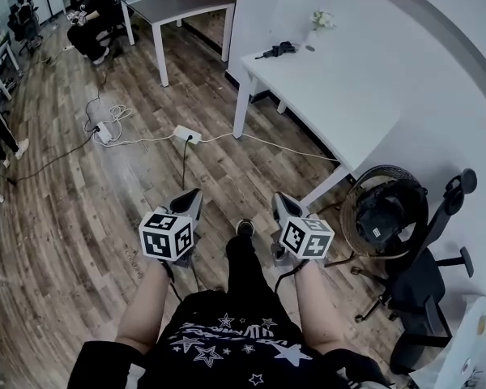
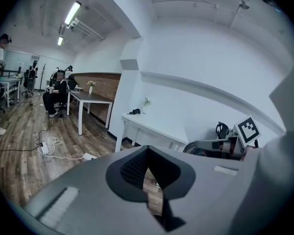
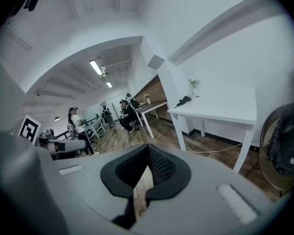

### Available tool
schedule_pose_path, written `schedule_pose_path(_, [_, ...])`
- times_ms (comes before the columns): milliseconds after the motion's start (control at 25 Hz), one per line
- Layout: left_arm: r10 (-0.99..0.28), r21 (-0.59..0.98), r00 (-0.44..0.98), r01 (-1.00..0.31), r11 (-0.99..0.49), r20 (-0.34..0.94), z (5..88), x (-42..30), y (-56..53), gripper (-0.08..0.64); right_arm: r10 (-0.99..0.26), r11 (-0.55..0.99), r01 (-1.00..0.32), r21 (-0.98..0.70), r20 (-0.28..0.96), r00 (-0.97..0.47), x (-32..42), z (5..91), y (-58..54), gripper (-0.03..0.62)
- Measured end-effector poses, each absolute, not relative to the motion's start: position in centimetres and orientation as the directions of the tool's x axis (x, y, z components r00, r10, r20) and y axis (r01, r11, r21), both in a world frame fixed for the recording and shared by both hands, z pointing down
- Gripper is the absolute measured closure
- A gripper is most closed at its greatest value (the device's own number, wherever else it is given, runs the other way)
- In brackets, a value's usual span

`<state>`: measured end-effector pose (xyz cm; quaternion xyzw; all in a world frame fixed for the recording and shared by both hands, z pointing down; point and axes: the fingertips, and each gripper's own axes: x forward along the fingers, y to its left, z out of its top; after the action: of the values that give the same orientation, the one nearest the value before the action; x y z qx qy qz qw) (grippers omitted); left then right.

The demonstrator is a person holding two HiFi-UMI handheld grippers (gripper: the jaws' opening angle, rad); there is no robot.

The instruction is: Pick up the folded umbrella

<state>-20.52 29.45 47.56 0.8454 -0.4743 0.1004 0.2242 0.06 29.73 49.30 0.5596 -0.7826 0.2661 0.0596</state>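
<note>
So nothing's grabbed yet. Both hands are held low over the wood floor. The left hand-held gripper (image 1: 190, 194) has its jaws pressed together with just a sliver of floor showing between them, and the right hand-held gripper (image 1: 282, 199) is the same, closed on nothing. The umbrella (image 1: 277, 50), or what I take to be it, is the small dark thing at the far end of the white counter (image 1: 348, 87), not far from the little vase (image 1: 320, 23). It's well ahead and a bit to the right of both hands, so the right one is nearer, I'd say. Its long axis runs roughly across the view, the thicker end toward the vase and a thin bit trailing toward the counter's left edge. It's too small to tell which end is the handle.
</note>
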Motion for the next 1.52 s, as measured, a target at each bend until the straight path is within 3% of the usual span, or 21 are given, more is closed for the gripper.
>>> schedule_pose_path(600, [-0.744, 0.276, 0.52, -0.854, -0.442, 0.419, 47.8, -17.8, 16.0, 0.556, -0.822, 0.214, -0.886, -0.412, 0.414, -0.391, 2.9, 52.3, 14.7, 0.575])
schedule_pose_path(1200, [-0.68, 0.283, 0.577, -0.816, -0.504, 0.453, 47.3, -6.7, -5.7, 0.556, -0.831, 0.142, -0.893, -0.426, 0.438, -0.341, 13.0, 52.2, -6.0, 0.575])
schedule_pose_path(1520, [-0.664, 0.297, 0.586, -0.809, -0.507, 0.464, 47.7, -3.6, -11.2, 0.556, -0.828, 0.124, -0.888, -0.444, 0.447, -0.339, 15.6, 52.7, -12.5, 0.575])
